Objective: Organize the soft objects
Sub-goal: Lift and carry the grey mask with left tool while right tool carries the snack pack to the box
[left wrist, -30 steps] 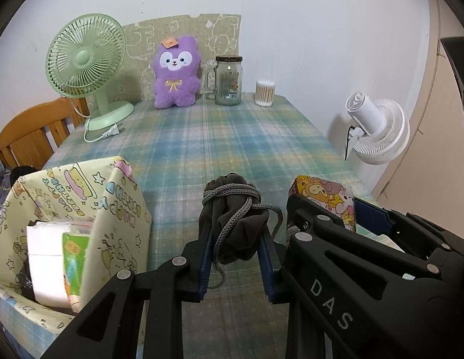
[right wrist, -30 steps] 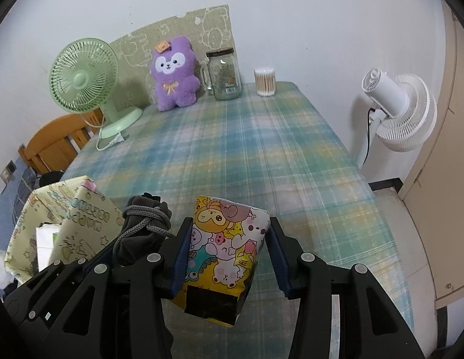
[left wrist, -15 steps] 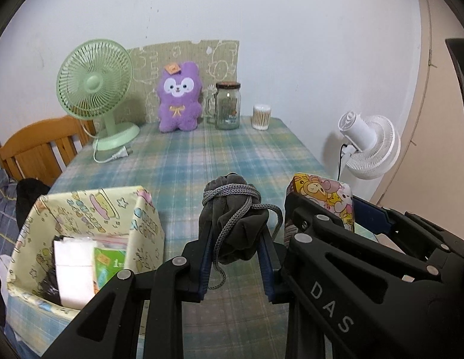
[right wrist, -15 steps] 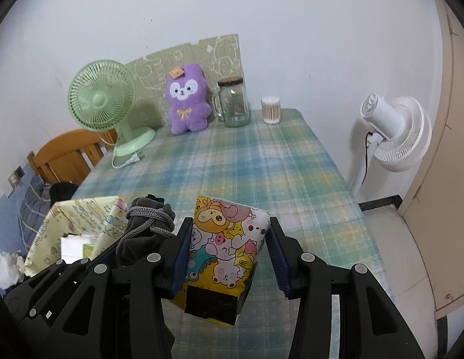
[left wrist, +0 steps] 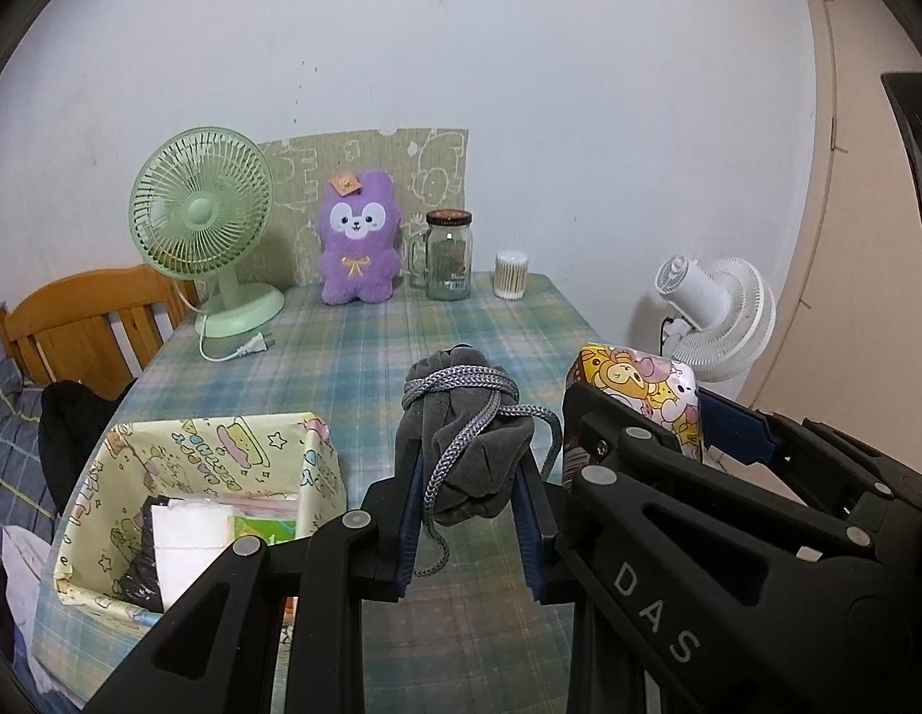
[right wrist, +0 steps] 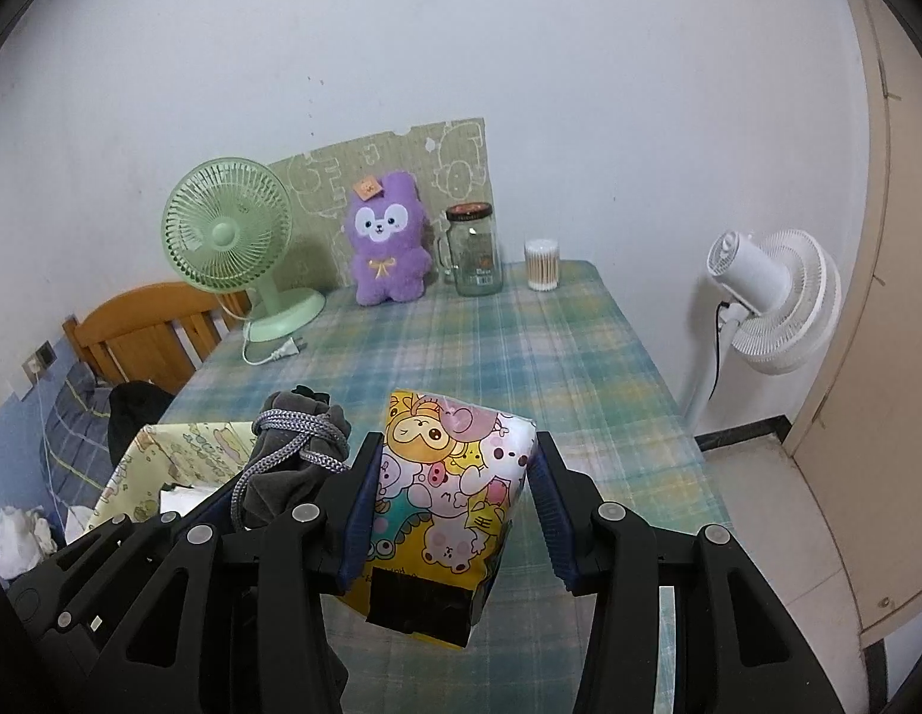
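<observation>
My left gripper (left wrist: 468, 479) is shut on a grey drawstring pouch (left wrist: 464, 437) wound with grey cord, held above the plaid table (left wrist: 366, 351). My right gripper (right wrist: 455, 485) is shut on a soft cartoon-print pack (right wrist: 446, 500). The pouch also shows in the right wrist view (right wrist: 294, 458), and the pack in the left wrist view (left wrist: 639, 384). A cartoon-patterned box (left wrist: 199, 476) sits at the table's near left, below and left of the left gripper, holding tissue packs. A purple plush (left wrist: 357, 238) stands at the far edge.
A green desk fan (left wrist: 205, 226) with a loose plug, a glass jar (left wrist: 448, 256) and a cotton swab tub (left wrist: 511, 273) stand along the far wall. A wooden chair (left wrist: 74, 321) is left of the table. A white floor fan (left wrist: 717, 309) stands to the right.
Both grippers have risen and drawn back from the table with their objects still held. The box and far objects now appear lower and farther away.
</observation>
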